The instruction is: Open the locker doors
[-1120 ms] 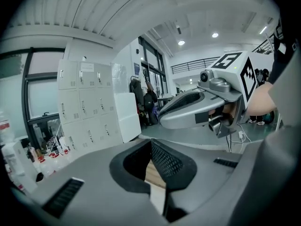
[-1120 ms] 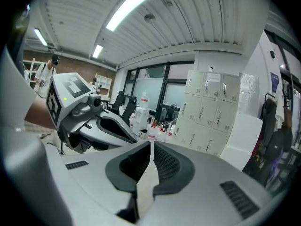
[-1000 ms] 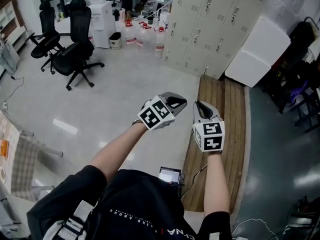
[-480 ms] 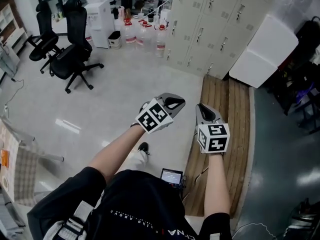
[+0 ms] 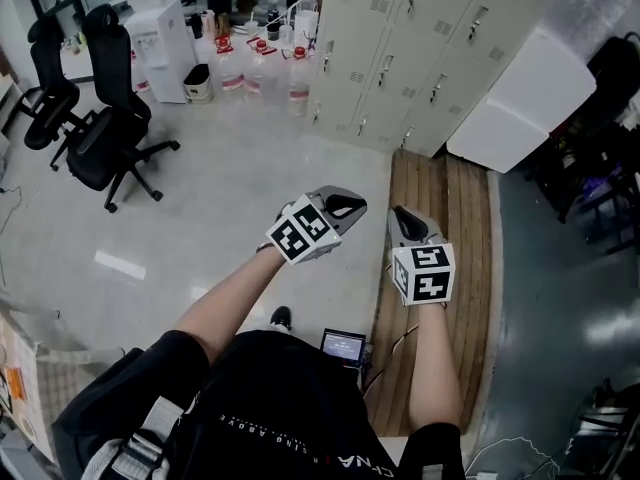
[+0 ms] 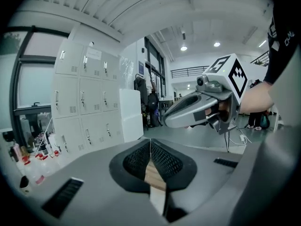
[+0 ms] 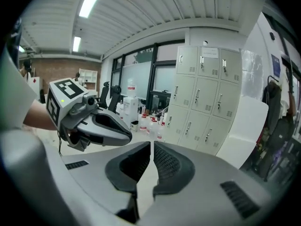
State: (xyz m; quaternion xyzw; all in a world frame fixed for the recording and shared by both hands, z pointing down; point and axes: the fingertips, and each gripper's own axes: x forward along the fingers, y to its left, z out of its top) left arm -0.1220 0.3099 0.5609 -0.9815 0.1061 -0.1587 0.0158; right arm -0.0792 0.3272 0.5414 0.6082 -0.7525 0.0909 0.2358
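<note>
Locker doors (image 5: 400,38): a bank of pale metal lockers against the far wall, well ahead of the person, beyond the wooden platform (image 5: 440,268). Every door in view is flush and closed; none is opened. Left tool (image 5: 342,206): jaws together, nothing between them. Right tool (image 5: 408,224): jaws together, likewise empty. Both are held side by side above the floor, well apart from any handle. Progress, by my reckoning: none; approach, grasp and pull all remain.

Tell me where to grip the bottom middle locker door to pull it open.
Grip its small upright handle, fingers on either side, coming straight at the lockers' front. It's the only part standing off the flat door. The right gripper is shut: open first.
</note>
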